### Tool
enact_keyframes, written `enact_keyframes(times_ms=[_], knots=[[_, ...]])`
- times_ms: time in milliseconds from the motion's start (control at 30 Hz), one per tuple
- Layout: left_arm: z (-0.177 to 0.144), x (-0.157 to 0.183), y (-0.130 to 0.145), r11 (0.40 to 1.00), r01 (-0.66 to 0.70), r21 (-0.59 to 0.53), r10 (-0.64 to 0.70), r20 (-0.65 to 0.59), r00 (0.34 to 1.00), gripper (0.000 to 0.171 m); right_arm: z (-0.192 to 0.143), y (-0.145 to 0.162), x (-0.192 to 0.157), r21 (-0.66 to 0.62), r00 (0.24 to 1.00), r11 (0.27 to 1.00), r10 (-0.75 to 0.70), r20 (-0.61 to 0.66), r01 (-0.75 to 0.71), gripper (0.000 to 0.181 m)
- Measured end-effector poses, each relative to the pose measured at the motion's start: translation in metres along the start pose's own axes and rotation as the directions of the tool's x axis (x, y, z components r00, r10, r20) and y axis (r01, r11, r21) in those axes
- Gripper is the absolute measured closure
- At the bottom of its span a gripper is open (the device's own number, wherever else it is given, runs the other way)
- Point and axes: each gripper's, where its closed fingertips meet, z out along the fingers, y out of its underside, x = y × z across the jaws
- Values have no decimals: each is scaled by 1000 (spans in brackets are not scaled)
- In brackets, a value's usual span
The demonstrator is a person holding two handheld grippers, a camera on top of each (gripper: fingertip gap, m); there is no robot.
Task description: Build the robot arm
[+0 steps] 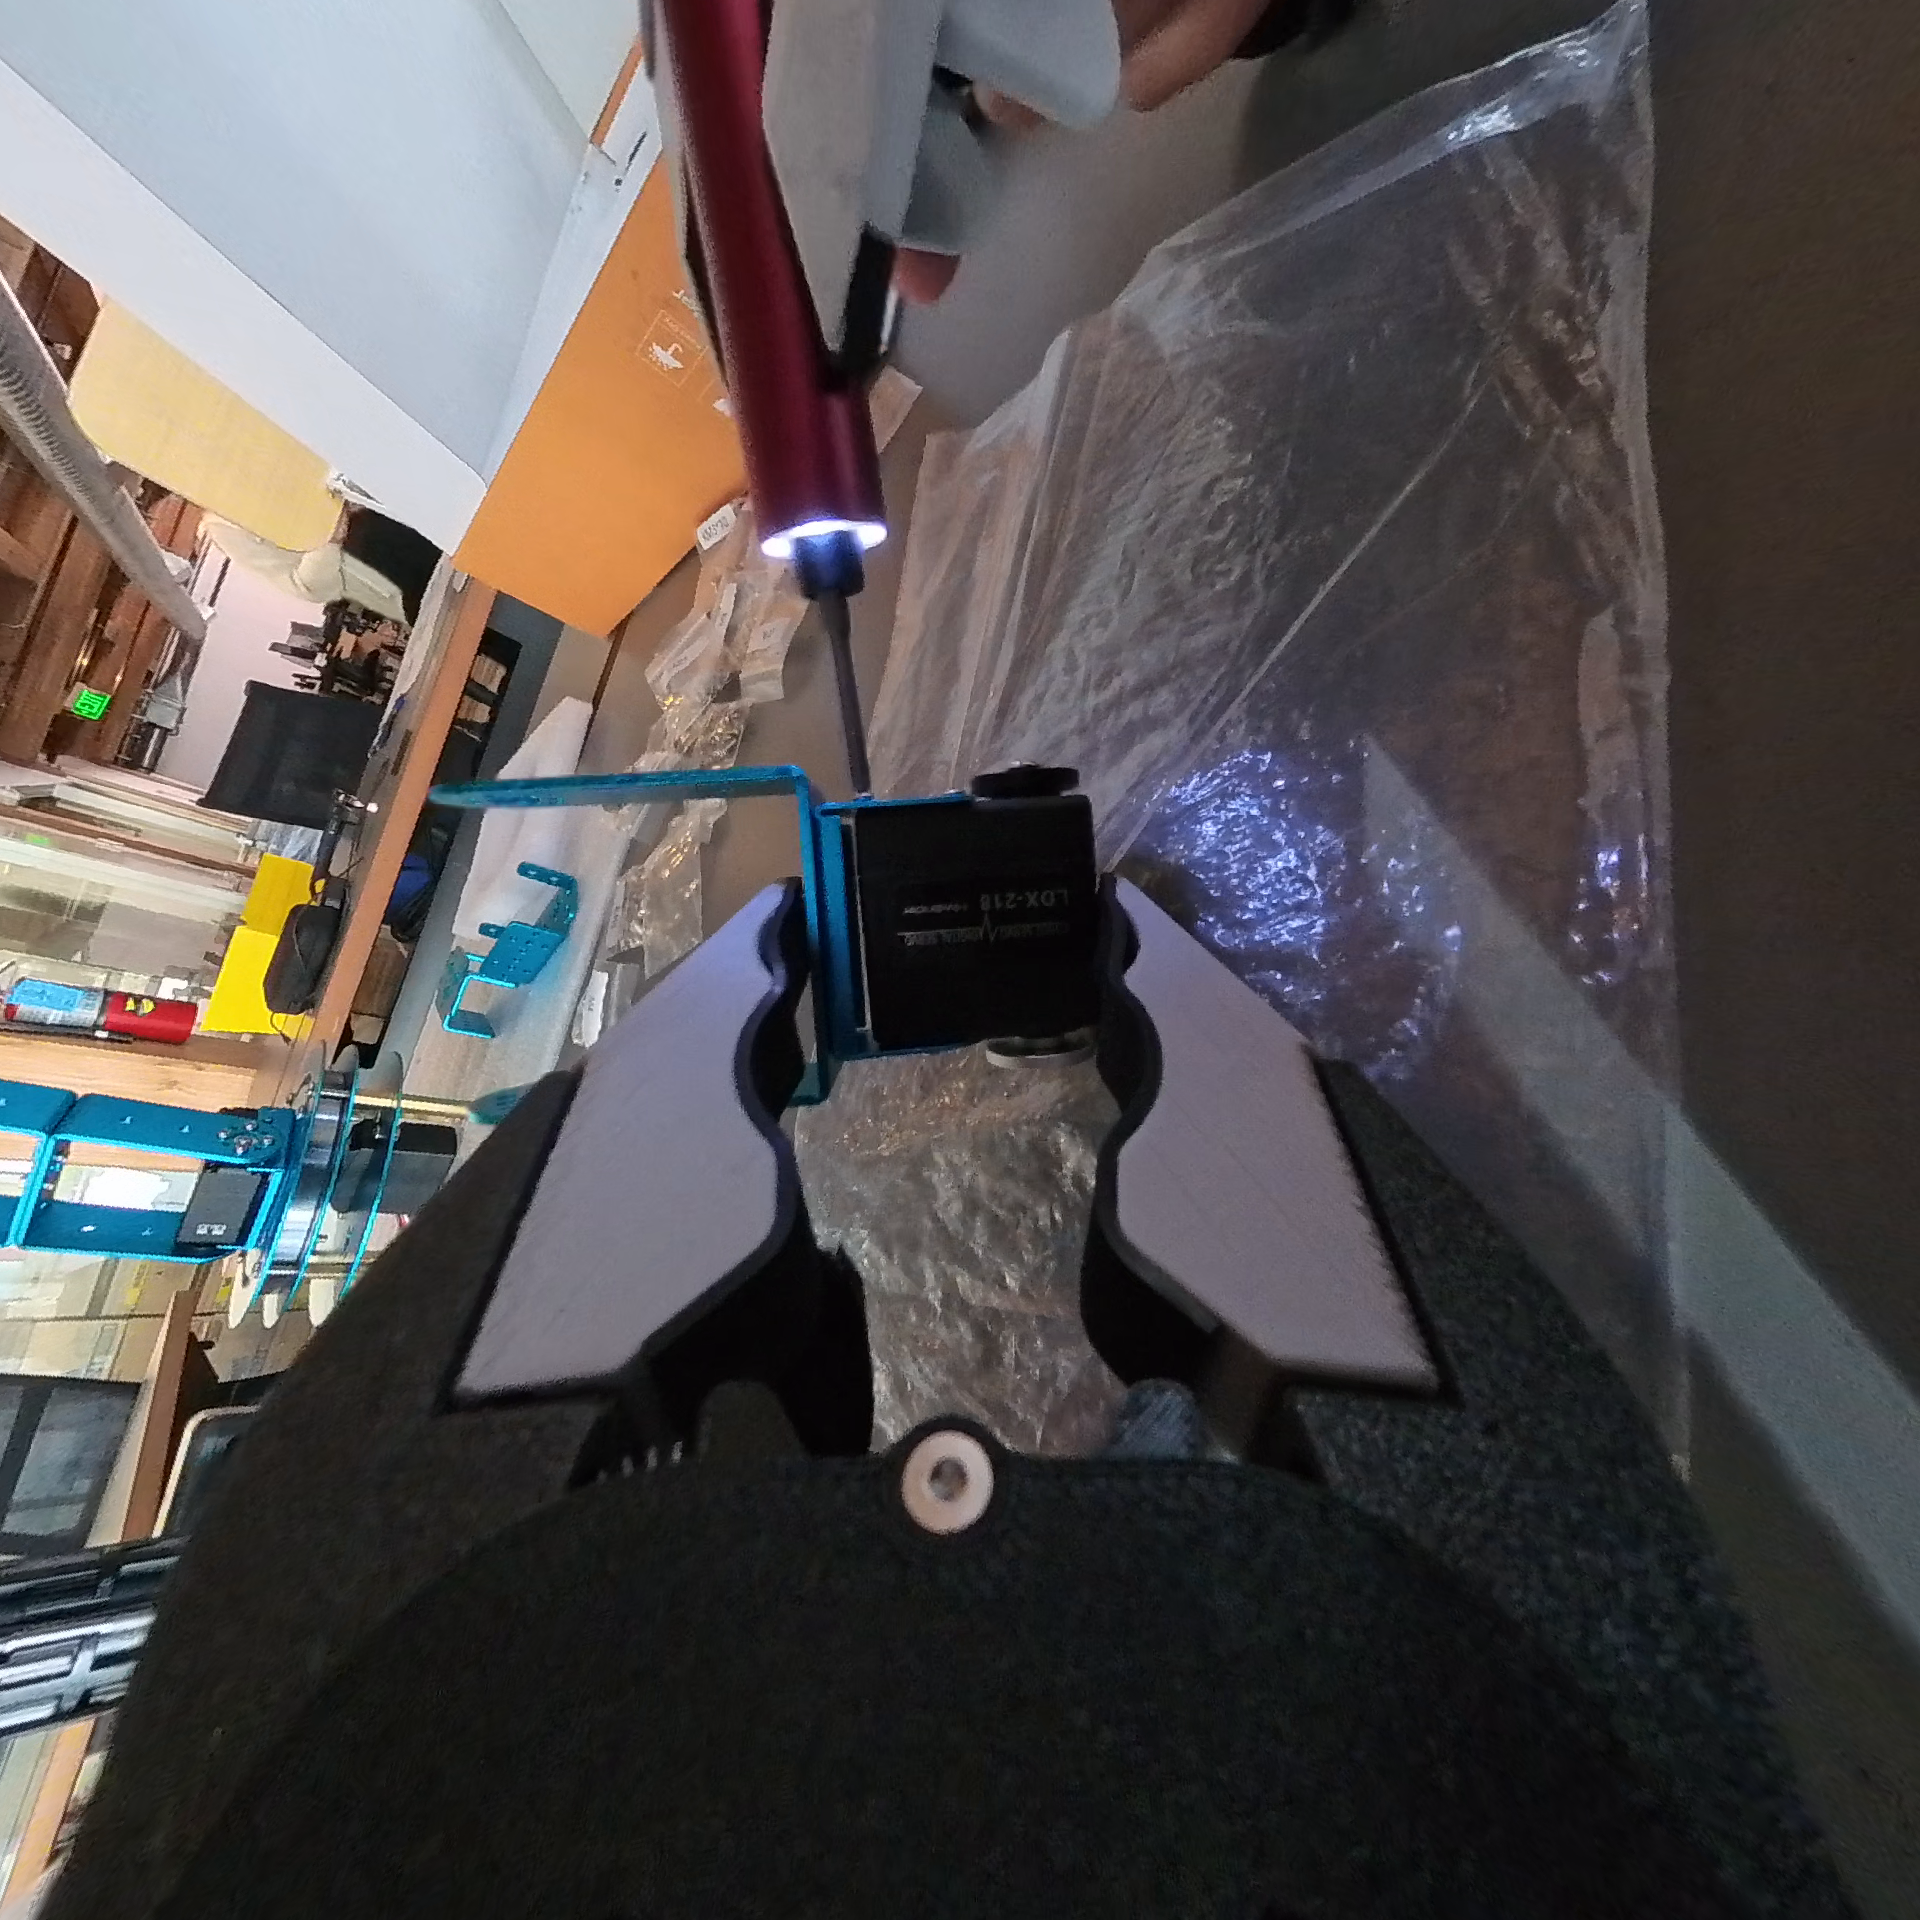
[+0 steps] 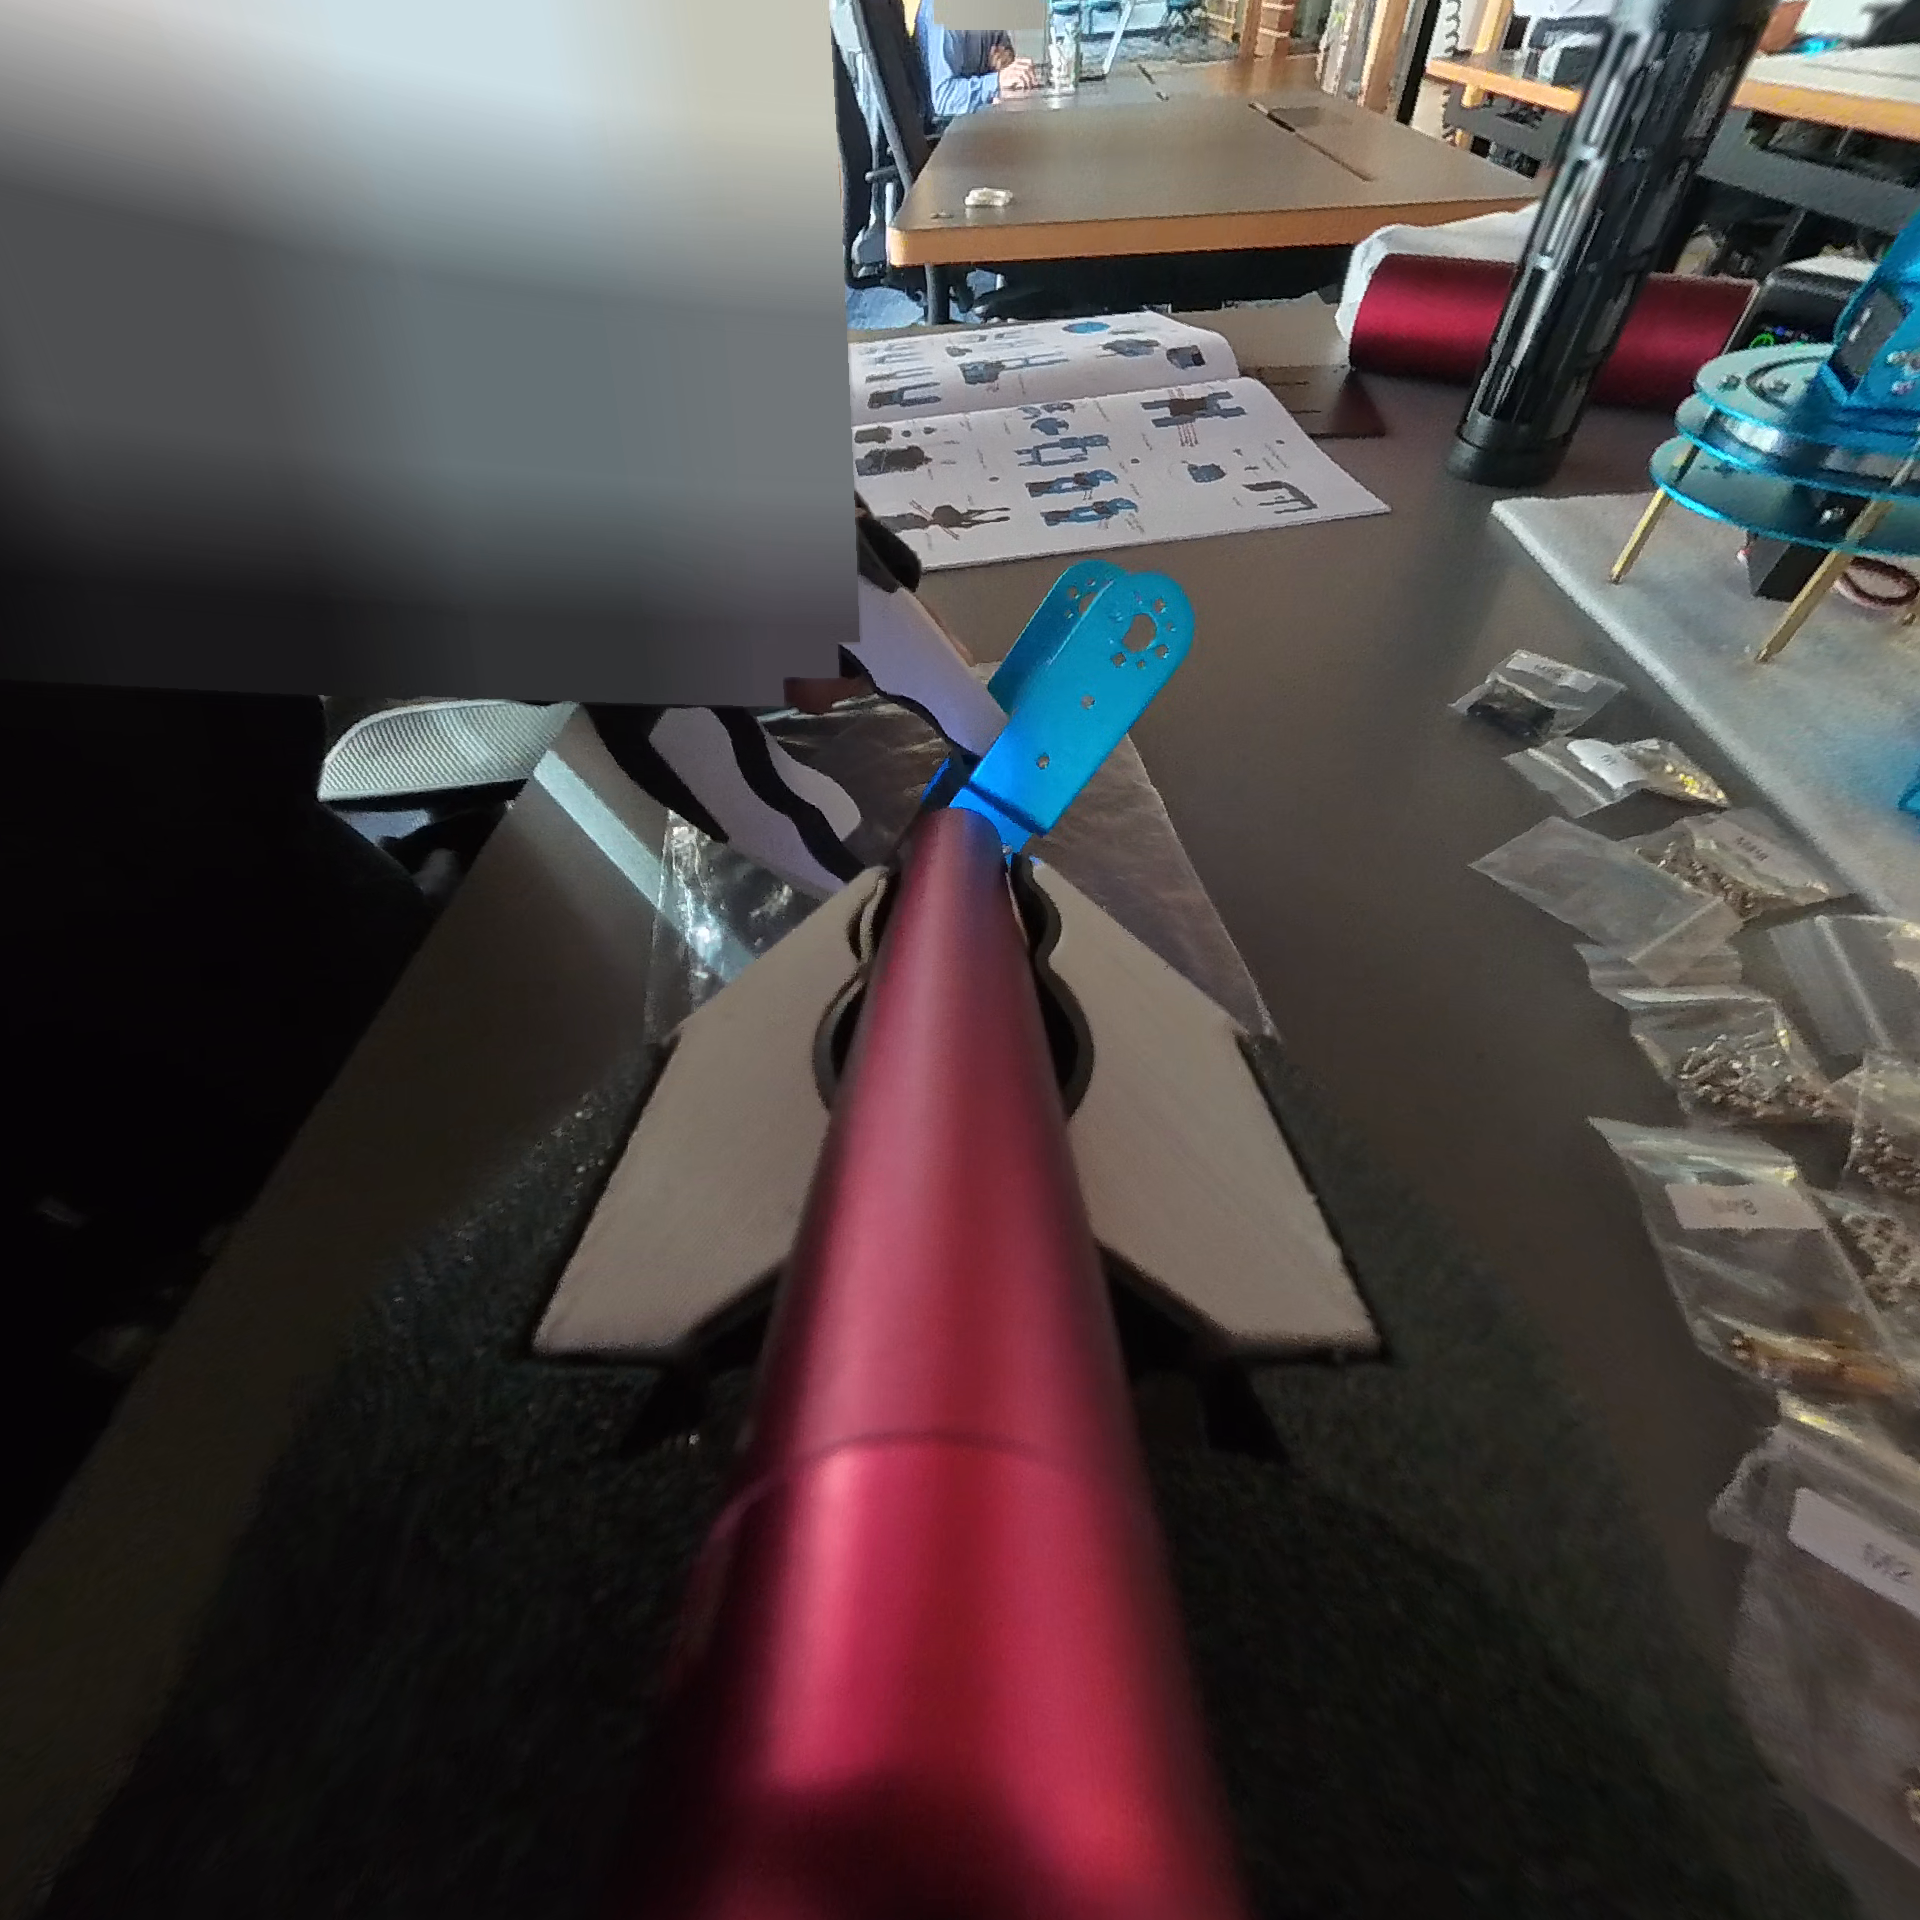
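My left gripper (image 1: 951, 935) is shut on a black servo block (image 1: 977, 925) seated in a blue metal U-bracket (image 1: 810, 831). A red electric screwdriver (image 1: 790, 343) with a lit tip comes down from above. Its dark bit (image 1: 852, 707) touches the bracket's top edge beside the servo. In the right wrist view my right gripper (image 2: 951, 883) is shut on that red screwdriver (image 2: 935, 1299), which runs forward between the fingers. Past its tip stands the blue bracket (image 2: 1081, 707), and the left gripper's white fingers (image 2: 748, 790) show behind it.
A clear plastic bag (image 1: 1351, 623) lies on the dark table (image 2: 1403, 831). Several small bags of screws (image 2: 1714, 1039) sit at the right, with an open picture manual (image 2: 1091, 436), a black bottle (image 2: 1590, 239), a red cylinder (image 2: 1455, 312) and a part-built blue robot on round plates (image 2: 1818, 416). More blue brackets (image 1: 509, 956) lie farther off. Tip to tip, the grippers are about 8 centimetres apart. My left gripper's tips are some 40 centimetres from the black bottle (image 2: 1590, 239).
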Motion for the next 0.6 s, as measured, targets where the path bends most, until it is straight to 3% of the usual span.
enact_keyframes(times_ms=[467, 600], knots=[[-2, 1, 1, 999, 7, 32, -6, -35, 999, 117, 2, -1, -2, -8, 932, 935, -353, 80, 355, 158], [-1, 0, 0, 1000, 5, 26, -5, -27, 1000, 117, 3, -3, 1, -37, 950, 954, -293, 105, 299, 159]])
